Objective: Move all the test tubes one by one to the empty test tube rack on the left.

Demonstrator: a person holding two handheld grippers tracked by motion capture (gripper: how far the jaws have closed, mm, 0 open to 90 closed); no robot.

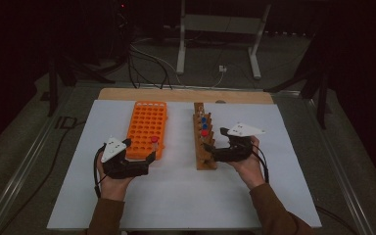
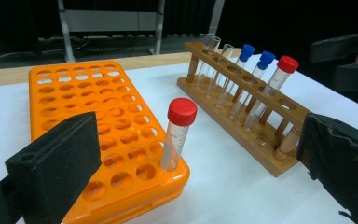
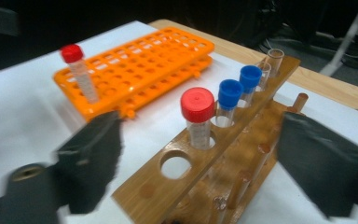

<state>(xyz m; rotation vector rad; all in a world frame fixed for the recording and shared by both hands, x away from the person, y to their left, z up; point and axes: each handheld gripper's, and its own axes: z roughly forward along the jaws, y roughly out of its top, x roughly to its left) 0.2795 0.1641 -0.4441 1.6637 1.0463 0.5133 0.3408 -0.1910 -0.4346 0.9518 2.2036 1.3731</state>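
An orange tube rack (image 1: 146, 127) lies left of centre on the white table. One red-capped tube (image 2: 177, 135) stands at its near right corner. My left gripper (image 2: 200, 140) is open, and that tube stands just ahead between the wide-apart jaws, untouched. To the right stands a wooden rack (image 1: 205, 159) holding a red-capped tube (image 3: 197, 114), two blue-capped tubes (image 3: 230, 95) and two uncapped clear tubes (image 2: 212, 46). My right gripper (image 3: 205, 140) is open, its jaws on either side of the wooden rack's near end, short of the red-capped tube.
A white sheet (image 1: 176, 196) covers the table, with a bare wooden strip (image 1: 176, 94) along the far edge. Beyond it are a metal stand (image 1: 220, 34) and cables (image 1: 147, 63) on the dark floor. The wooden rack's nearest hole (image 3: 175, 167) holds nothing.
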